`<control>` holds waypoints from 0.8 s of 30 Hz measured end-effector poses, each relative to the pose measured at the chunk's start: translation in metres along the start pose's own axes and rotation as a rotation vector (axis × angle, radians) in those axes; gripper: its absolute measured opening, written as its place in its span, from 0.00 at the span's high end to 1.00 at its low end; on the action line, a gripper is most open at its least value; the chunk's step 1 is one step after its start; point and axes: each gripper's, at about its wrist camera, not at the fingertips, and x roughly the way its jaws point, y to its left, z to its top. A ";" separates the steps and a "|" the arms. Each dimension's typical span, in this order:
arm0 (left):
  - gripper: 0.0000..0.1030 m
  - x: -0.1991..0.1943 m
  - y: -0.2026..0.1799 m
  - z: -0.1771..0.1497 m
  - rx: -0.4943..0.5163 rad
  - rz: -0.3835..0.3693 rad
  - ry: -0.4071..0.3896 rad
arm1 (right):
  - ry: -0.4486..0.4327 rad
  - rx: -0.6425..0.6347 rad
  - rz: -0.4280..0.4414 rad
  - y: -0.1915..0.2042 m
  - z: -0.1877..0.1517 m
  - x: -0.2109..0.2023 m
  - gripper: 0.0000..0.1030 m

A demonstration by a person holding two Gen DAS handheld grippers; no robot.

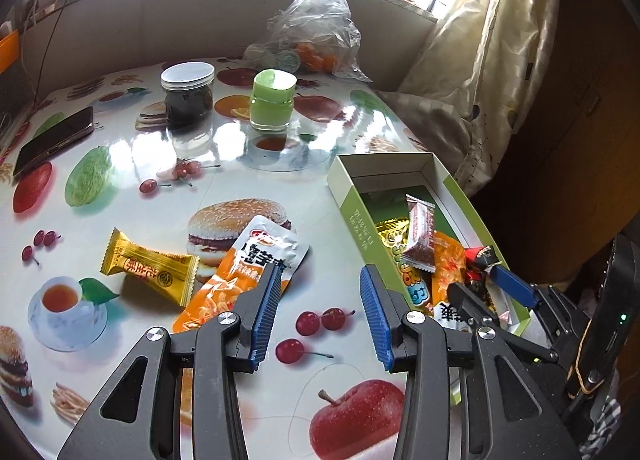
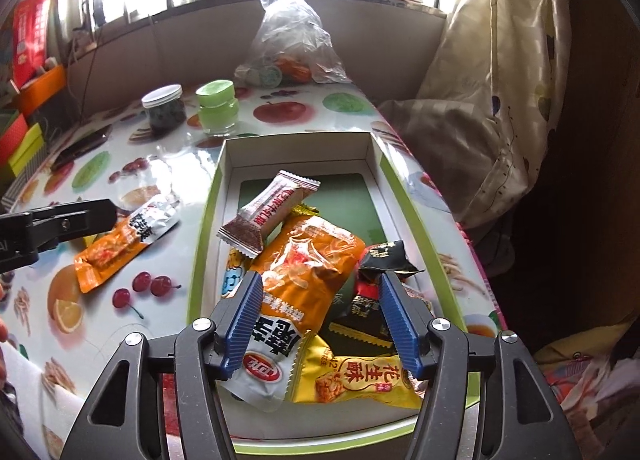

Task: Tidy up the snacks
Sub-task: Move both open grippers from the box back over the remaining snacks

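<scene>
A green-rimmed white box [image 1: 352, 216] [image 2: 208, 220] stands at the table's right edge and holds several snack packets: a brown-ended white bar [image 2: 268, 216], an orange pouch [image 2: 308, 264], a black-red packet [image 2: 380, 272] and a yellow peanut bar [image 2: 356, 378]. On the table left of the box lie an orange-and-silver pouch [image 1: 240, 272] [image 2: 120, 244] and a yellow candy [image 1: 150, 268]. My left gripper [image 1: 320, 308] is open and empty, just above the table beside the pouch. My right gripper [image 2: 320, 316] is open and empty over the box; it also shows in the left wrist view [image 1: 496, 284].
At the back of the fruit-print table [image 1: 120, 188] stand a dark jar with a white lid [image 1: 187, 94], a green jar [image 1: 272, 100] and a clear plastic bag with fruit [image 1: 312, 32]. A phone [image 1: 56, 138] lies at the left. Curtain and bedding [image 1: 460, 72] are to the right.
</scene>
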 end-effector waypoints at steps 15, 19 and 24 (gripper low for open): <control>0.59 -0.021 0.011 -0.011 0.012 0.029 -0.031 | -0.027 0.027 -0.065 0.002 0.001 -0.018 0.41; 0.59 -0.027 0.014 -0.015 0.021 0.039 -0.037 | -0.043 0.029 -0.044 0.011 0.004 -0.024 0.41; 0.59 -0.034 0.020 -0.018 0.021 0.054 -0.050 | -0.054 0.013 -0.022 0.026 0.005 -0.030 0.41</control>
